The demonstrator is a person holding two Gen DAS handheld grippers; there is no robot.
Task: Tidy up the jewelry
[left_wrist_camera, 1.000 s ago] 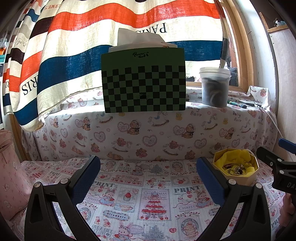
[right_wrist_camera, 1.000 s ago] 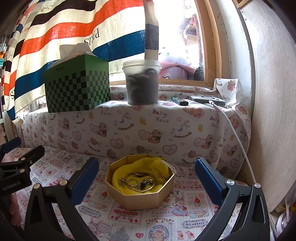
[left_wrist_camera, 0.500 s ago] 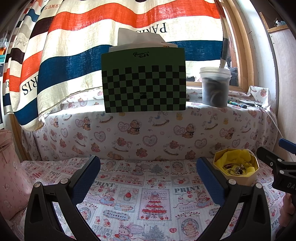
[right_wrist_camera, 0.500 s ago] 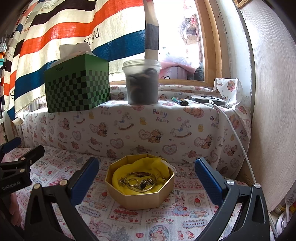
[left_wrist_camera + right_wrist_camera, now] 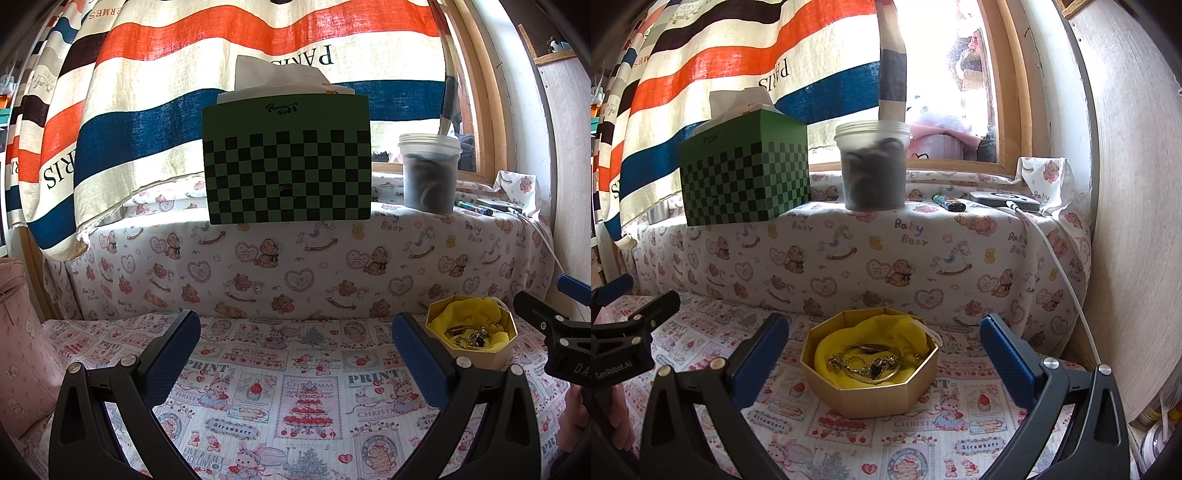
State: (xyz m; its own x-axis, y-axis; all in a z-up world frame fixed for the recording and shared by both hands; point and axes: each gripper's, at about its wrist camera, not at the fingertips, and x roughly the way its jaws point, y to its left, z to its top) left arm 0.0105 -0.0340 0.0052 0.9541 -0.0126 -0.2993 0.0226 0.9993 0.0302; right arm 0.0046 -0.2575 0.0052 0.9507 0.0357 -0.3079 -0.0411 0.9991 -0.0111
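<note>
A gold octagonal box lined with yellow cloth sits on the printed tablecloth, holding a tangle of gold jewelry. My right gripper is open, its blue-padded fingers standing wide on either side of the box, just in front of it. The left wrist view shows the same box at the right, with the jewelry inside. My left gripper is open over bare tablecloth, well to the left of the box, nothing between its fingers. The right gripper shows at the right edge there.
A raised ledge under bear-print cloth carries a green checkered tissue box, a plastic jar of dark items, a lighter and a charging device with a white cable. A striped curtain hangs behind. A pink bag stands left; a wall closes the right.
</note>
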